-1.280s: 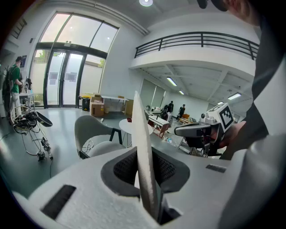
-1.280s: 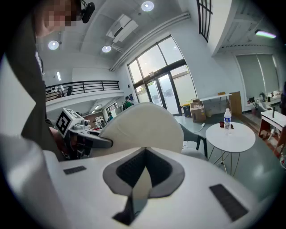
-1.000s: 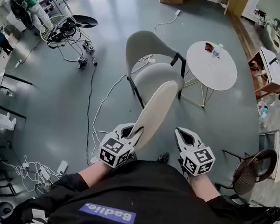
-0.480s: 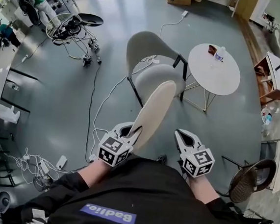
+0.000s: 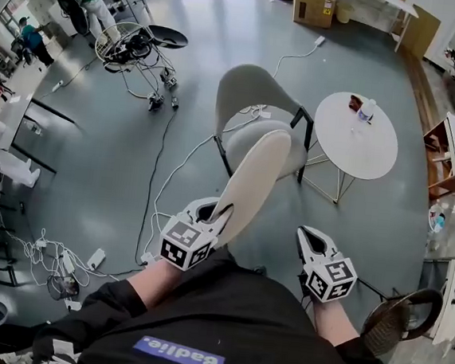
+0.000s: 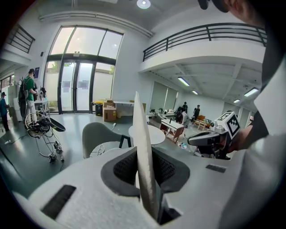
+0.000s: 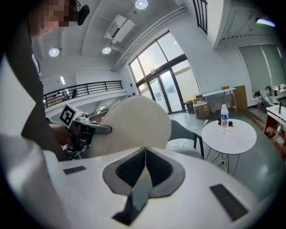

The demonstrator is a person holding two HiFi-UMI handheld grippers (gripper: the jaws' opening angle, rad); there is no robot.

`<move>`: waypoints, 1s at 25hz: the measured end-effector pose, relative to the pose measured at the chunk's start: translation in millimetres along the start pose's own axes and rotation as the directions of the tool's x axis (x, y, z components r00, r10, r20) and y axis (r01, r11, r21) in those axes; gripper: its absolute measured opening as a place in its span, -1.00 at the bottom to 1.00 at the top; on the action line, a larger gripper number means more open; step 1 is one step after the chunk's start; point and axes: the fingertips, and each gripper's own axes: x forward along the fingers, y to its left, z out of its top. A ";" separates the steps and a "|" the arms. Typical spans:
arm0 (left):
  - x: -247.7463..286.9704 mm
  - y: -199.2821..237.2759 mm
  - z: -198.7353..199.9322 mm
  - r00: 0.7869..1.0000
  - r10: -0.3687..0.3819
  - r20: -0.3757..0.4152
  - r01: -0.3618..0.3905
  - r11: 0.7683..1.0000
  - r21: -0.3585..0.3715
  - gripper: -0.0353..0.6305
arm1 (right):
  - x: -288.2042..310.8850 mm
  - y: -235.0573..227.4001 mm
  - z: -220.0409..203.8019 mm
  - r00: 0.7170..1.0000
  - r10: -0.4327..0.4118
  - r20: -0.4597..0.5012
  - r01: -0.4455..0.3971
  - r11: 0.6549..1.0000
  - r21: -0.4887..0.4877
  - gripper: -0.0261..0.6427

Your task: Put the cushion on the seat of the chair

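Two tools are in view. The left tool (image 5: pixel 209 211) is clamped on the lower edge of the one cushion (image 5: pixel 252 179), a pale oval pad held up on edge in the air, its far end over the front of the seat of one grey chair (image 5: pixel 254 90). The right tool (image 5: pixel 309 236) has its jaws together with nothing between them, just right of the cushion. One round white counter (image 5: pixel 359 146) stands beside the chair, carrying one bottle (image 5: pixel 367 111).

Open floor (image 5: pixel 285 203) leads to the chair (image 5: pixel 252 91) from its near side; a round table (image 5: pixel 358 142) (bottle (image 5: pixel 367 111) on top) crowds its right, floor cables (image 5: pixel 156 170) trail left.
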 end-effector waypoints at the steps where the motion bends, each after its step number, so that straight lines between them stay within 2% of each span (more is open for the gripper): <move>1: 2.9 3.1 0.8 1.000 0.001 0.003 -0.001 1.000 -0.005 -0.70 | 1.6 -3.5 1.0 1.000 -0.007 0.002 0.007 1.000 0.004 -0.83; 10: 55.1 47.7 19.5 0.999 -0.038 0.009 0.039 0.999 -0.021 -0.70 | 30.5 -41.1 16.4 0.997 -0.074 -0.033 0.075 0.997 0.024 -0.83; 18: 127.5 118.1 49.5 0.994 -0.104 -0.020 0.103 0.995 -0.008 -0.70 | 101.7 -72.4 52.5 0.990 -0.121 -0.069 0.125 0.991 0.049 -0.83; 22: 161.6 154.6 59.5 0.989 -0.139 -0.051 0.139 0.990 -0.005 -0.70 | 133.3 -90.7 74.0 0.984 -0.165 -0.069 0.171 0.981 0.092 -0.83; 25: 189.0 182.8 69.4 0.987 -0.148 -0.059 0.149 0.989 0.013 -0.70 | 153.9 -102.1 87.7 0.979 -0.192 -0.065 0.197 0.976 0.090 -0.83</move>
